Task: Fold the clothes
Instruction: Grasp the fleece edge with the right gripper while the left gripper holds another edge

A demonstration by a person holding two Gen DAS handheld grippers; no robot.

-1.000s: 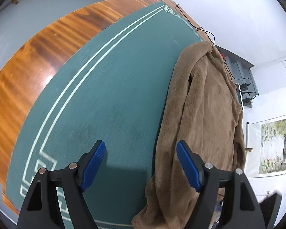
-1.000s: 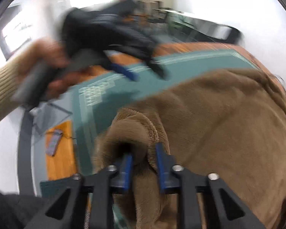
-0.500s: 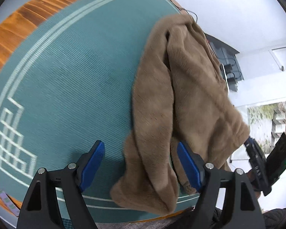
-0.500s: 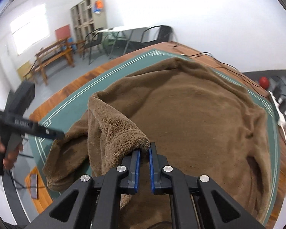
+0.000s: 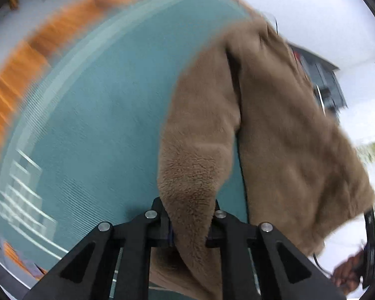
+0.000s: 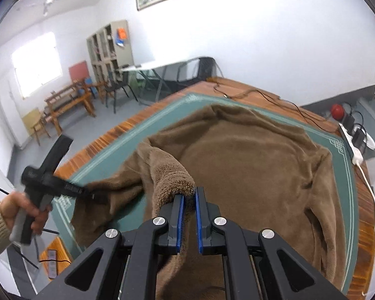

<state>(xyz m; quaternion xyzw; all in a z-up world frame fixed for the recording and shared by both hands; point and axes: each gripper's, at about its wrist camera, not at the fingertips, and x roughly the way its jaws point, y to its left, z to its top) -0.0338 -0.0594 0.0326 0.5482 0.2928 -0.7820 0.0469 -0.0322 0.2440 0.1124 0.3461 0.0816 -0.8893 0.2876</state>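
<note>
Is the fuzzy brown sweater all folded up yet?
Not yet. Done: both tools have grabbed it. The left tool is shut on one end of the brown sweater; the right tool pinches a fuzzy edge. Left: it lies mostly spread on the green mat, so the folding remains.

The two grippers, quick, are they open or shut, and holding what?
Left gripper: shut on a fold of the fluffy brown fleece garment.
Right gripper: shut on another edge of the same garment.
</note>
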